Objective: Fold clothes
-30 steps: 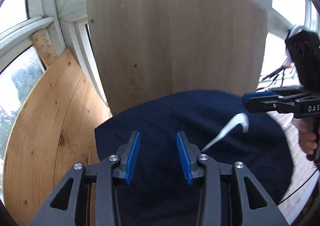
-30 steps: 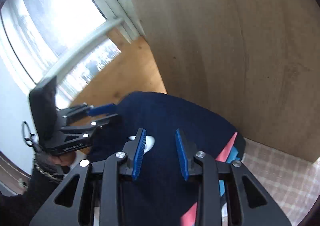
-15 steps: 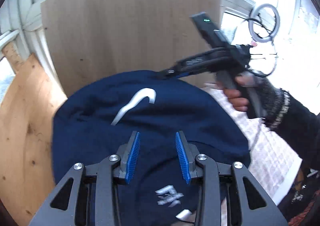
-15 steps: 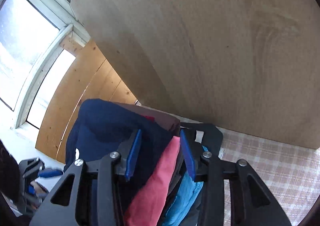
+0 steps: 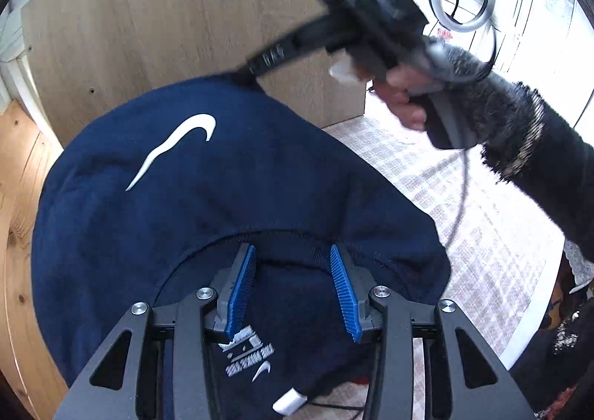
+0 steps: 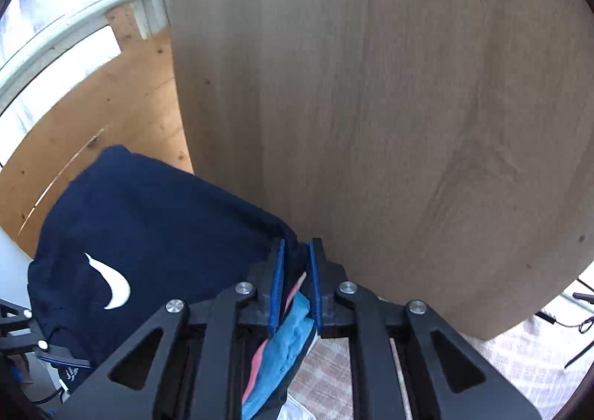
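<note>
Navy sweatshirt [image 5: 230, 197] is pinched by the nearly closed right claw [image 6: 296, 282]; left claw [image 5: 293, 293] gapes empty.

right claw [image 5: 252, 76] motion-blurred, its tips hidden

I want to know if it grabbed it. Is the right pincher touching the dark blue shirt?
Touching. The right wrist view shows the right gripper pinching the navy shirt.

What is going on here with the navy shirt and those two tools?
A person is folding a navy shirt with a hand-held gripper in each hand. The right hand-held gripper is shut on the shirt's far edge, along with pink and blue fabric. The left hand-held gripper is open over the collar, gripping nothing. The shirt lies on a checked cloth.
</note>
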Demonstrator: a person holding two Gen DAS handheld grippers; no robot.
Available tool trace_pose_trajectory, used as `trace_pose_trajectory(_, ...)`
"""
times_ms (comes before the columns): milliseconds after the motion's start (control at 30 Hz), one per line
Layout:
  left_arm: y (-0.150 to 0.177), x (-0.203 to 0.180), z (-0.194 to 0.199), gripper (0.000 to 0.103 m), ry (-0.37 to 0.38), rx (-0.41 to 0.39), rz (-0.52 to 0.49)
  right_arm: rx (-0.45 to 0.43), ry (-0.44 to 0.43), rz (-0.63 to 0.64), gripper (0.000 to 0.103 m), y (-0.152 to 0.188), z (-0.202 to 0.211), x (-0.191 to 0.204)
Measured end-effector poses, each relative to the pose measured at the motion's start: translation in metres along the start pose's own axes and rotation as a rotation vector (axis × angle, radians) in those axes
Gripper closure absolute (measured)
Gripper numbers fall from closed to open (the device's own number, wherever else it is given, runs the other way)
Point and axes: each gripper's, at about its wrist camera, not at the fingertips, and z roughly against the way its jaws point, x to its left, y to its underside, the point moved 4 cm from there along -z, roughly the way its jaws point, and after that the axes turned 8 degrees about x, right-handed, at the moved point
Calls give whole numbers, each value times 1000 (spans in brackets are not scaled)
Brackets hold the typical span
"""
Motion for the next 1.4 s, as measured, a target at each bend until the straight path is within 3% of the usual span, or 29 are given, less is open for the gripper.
trace_pose_trajectory(33,3,7,13,62,-22,-24,18,-22,11,-30,84,3,8,-5)
trace_pose_trajectory(133,25,52,58,62,-110,-95,141,-100,-100,-68,83,18,49,-1)
trace_pose_trajectory(233,57,97,82,63,-205,-105,297,-94,-194,-1,82,43,73,29)
trace_pose_trajectory(333,87,120,82,64,-166,-100,402,-49,-219,48,73,79,77,61)
trace_pose_trajectory(433,118,124,52,62,-173,-10,396,19,-224,45,71,117,65,80)
trace_pose_trajectory(500,153,135,42,62,-252,72,412,100,-176,54,71,143,57,81)
trace_pose_trajectory(567,171,139,40,63,-298,110,461,136,-177,-1,71,169,74,63)
trace_pose_trajectory(633,184,133,57,66,-294,74,495,139,-183,-103,71,198,106,30)
trace_pose_trajectory(667,187,124,64,66,-277,53,488,131,-166,-150,70,214,124,12)
trace_pose_trajectory(767,194,87,82,64,-214,6,429,113,-8,-288,65,276,176,-42)
trace_pose_trajectory(867,190,25,63,63,-96,38,327,156,142,-426,65,350,209,-88)
trace_pose_trajectory(900,188,3,55,63,-54,53,291,179,191,-474,66,378,218,-102)
trace_pose_trajectory(1000,184,-63,32,63,73,96,183,240,228,-621,84,460,236,-141)
trace_pose_trajectory(1067,180,-100,16,64,138,132,146,270,262,-681,84,503,244,-163)
trace_pose_trajectory(1133,174,-137,2,64,188,154,105,292,283,-696,84,531,249,-178)
trace_pose_trajectory(1300,156,-223,-25,64,219,154,22,320,334,-675,84,569,257,-225)
trace_pose_trajectory(1400,139,-264,-49,64,190,145,21,309,342,-632,83,576,258,-249)
